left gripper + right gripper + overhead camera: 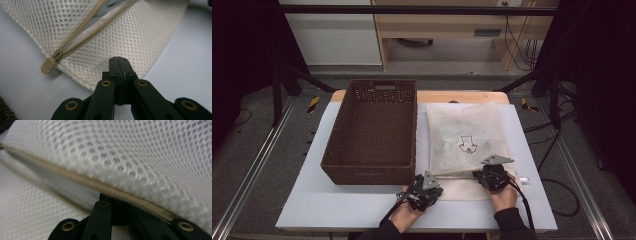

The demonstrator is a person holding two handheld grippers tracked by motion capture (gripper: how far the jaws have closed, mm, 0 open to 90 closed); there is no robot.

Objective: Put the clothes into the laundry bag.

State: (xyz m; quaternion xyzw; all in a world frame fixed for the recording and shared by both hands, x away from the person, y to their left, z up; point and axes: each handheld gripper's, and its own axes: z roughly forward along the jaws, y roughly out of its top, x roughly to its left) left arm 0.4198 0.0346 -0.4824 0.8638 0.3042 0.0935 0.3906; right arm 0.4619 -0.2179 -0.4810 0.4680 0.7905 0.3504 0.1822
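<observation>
White desk [337, 210] carries one wicker basket [374, 130] and one mesh bag [467, 145], lying side by side, the bag right of the basket. Two grippers work at the bag's near edge. Left gripper [118, 60] has its fingers clenched tight on the bag's mesh hem, just beside the zip pull [50, 65]. Right gripper [488, 176] has its fingers pressed together under the half-open zip [100, 185], with mesh draped over them.
</observation>
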